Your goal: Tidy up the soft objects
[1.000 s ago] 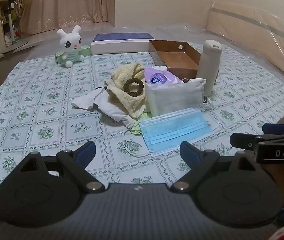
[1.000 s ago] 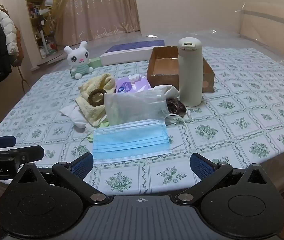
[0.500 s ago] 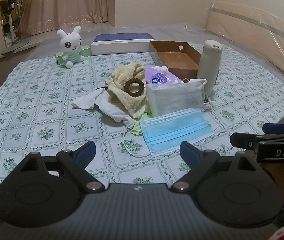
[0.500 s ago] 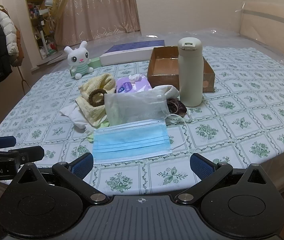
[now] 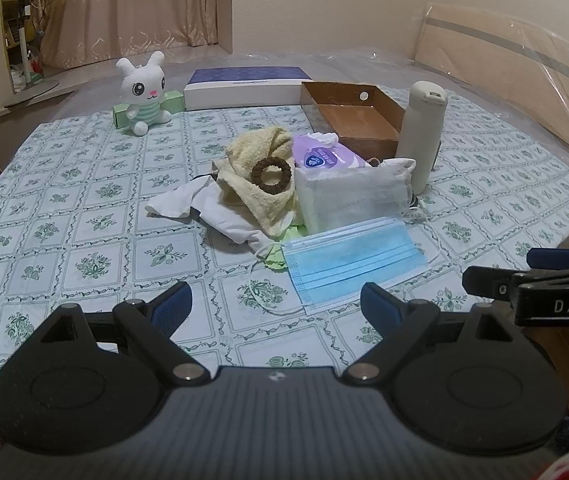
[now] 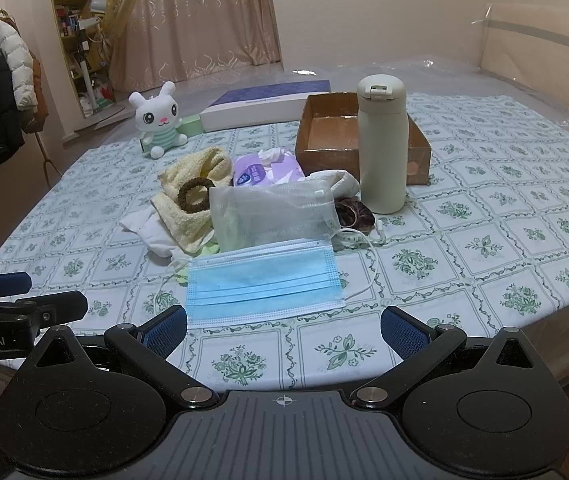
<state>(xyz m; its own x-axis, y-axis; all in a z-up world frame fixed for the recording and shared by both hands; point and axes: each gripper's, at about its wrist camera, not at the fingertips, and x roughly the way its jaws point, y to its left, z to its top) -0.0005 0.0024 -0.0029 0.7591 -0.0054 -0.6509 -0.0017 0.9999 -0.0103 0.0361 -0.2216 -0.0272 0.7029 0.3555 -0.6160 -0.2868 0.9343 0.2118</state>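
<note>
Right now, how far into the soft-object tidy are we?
Done: nothing visible; the cardboard box is empty. In hand: nothing; the left gripper and right gripper are both open, short of the blue face mask. Left: the mask, mesh pouch, yellow towel with brown scrunchie, wipes pack, white cloth.

Surface (image 6: 484, 248): cloth cover, matt, printed with green flowers. Face mask (image 6: 264, 284): pleated non-woven fabric, matt blue. Towel (image 5: 260, 172): rough yellow terry cloth. Hair tie (image 5: 271, 174): fuzzy brown fabric. Wipes pack (image 6: 264, 170): glossy purple plastic film. Pouch (image 6: 272, 216): translucent white mesh. Box (image 6: 324, 136): plain brown cardboard. Bottle (image 6: 382, 152): smooth cream finish, faint sheen. Toy rabbit (image 5: 142, 96): soft white plush. Left hand-held gripper (image 5: 276, 308): matt black plastic, ribbed blue pads, metal pivot pins.
</note>
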